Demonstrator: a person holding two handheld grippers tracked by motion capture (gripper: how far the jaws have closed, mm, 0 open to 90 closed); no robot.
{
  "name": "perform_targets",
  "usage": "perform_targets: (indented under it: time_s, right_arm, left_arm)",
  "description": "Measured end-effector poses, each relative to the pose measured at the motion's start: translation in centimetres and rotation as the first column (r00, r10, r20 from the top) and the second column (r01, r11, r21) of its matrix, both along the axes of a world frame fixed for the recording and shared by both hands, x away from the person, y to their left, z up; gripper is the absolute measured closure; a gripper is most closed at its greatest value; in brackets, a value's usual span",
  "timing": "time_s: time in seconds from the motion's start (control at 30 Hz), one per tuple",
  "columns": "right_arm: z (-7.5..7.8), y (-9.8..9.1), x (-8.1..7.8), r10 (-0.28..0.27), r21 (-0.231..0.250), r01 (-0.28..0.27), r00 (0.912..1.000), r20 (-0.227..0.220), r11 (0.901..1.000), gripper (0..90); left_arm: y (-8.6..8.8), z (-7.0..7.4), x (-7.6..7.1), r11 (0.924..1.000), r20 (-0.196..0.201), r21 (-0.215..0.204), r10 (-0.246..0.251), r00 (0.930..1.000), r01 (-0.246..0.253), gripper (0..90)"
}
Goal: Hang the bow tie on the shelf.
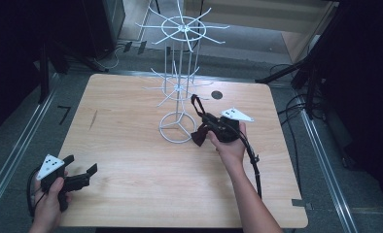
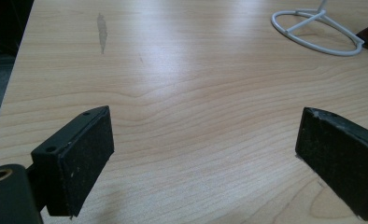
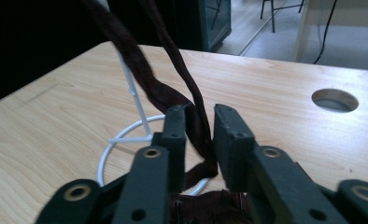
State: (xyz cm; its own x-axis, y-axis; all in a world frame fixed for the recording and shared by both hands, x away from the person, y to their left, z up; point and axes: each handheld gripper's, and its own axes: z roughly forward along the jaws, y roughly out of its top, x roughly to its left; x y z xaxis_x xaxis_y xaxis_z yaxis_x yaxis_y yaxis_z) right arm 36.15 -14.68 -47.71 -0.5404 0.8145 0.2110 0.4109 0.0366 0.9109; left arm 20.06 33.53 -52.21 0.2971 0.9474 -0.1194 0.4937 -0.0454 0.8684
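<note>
Right tool loosely around dark strap, rack hooks just left and above; left tool open, far.

1. A lab or test room set up for recording.
2. A bare wooden counter with a cable hole stands on grey carpet.
3. Dark stands and loose cables ring it.
4. A white wire rack stands on top.

Dark maroon strap, white wire rack, light wood-grain table.
</note>
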Motion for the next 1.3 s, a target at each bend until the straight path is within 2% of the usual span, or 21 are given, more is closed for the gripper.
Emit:
perform_targets:
  time_s: [0.1,0.2,0.23,0.27,0.33,0.57,0.77,0.9,1.3]
  right_arm:
    - [-0.1,-0.8,0.0,0.002,0.043,-0.002,0.9999,-0.014,0.9991,66.5]
    - [-0.1,-1.5,-0.2,0.003,0.060,-0.002,0.9999,-0.012,0.9982,54.1]
    - [-0.1,-1.5,-0.2,0.003,0.060,-0.002,0.9999,-0.012,0.9982,54.1]
    - [0.0,-1.9,-0.4,0.014,0.059,-0.014,0.9998,-0.014,0.9981,48.0]
    - [0.2,-2.1,-0.6,0.020,0.045,-0.020,0.9997,-0.011,0.9988,44.2]
    - [1.4,-2.6,-2.0,0.029,0.013,-0.029,0.9993,0.025,0.9995,25.6]
    - [2.3,-3.2,-3.3,0.037,-0.022,-0.036,0.9983,0.046,0.9991,19.1]
    - [2.5,-4.0,-4.2,0.013,-0.020,-0.012,0.9981,0.060,0.9997,18.4]
    - [0.8,-7.8,-6.2,-0.030,-0.020,0.030,0.9991,0.029,0.9994,16.1]
  left_arm:
    - [0.0,0.0,0.0,1.0000,-0.002,-0.001,-0.001,1.0000,0.001,4.8]
    - [0.0,0.0,0.0,1.0000,-0.003,-0.002,0.000,1.0000,0.000,4.8]
    - [0.0,0.0,0.0,1.0000,-0.003,-0.002,0.000,1.0000,0.000,4.8]
    - [0.0,0.0,0.0,1.0000,-0.004,-0.001,-0.001,1.0000,0.001,4.8]
    - [0.0,0.0,0.0,1.0000,-0.003,-0.001,-0.002,1.0000,0.002,4.8]
    - [0.0,0.0,0.0,1.0000,-0.004,-0.001,0.001,1.0000,-0.001,4.8]
    - [0.0,0.0,0.0,1.0000,-0.004,0.000,0.001,1.0000,-0.001,4.8]
    - [0.0,0.0,0.0,1.0000,-0.006,0.000,0.002,1.0000,-0.002,4.8]
    - [-0.1,0.0,0.1,1.0000,-0.009,0.002,0.005,0.9999,-0.005,4.8]
